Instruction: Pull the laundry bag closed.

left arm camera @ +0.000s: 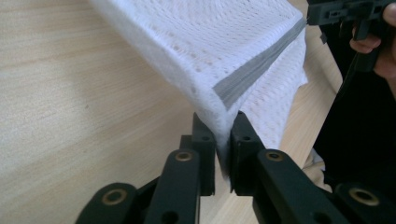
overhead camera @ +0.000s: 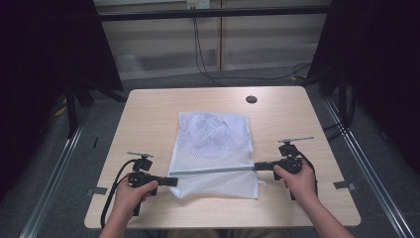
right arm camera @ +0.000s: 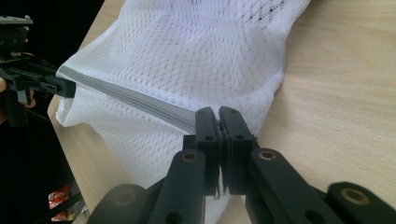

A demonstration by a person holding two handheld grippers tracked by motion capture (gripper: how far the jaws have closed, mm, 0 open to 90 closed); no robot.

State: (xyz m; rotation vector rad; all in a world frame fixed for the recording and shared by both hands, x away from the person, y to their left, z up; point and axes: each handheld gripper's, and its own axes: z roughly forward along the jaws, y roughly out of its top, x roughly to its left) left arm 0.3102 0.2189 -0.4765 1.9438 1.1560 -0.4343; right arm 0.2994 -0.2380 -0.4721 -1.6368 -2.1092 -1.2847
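Both my tongs clamp the white mesh laundry bag (overhead camera: 213, 148): left gripper (overhead camera: 171, 181) bites its grey band (overhead camera: 213, 170) end at eight o'clock, right gripper (overhead camera: 260, 166) pinches the other end at four o'clock, so the band stretches taut between them while the bag's body lies across the middle of the wooden table (overhead camera: 148, 114)

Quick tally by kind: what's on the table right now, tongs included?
White mesh bag with a grey band: 1
Tongs: 2, left tongs and right tongs, each shut on an end of the bag's grey band
Round black hole cover at the table's far edge: 1
Total: 4
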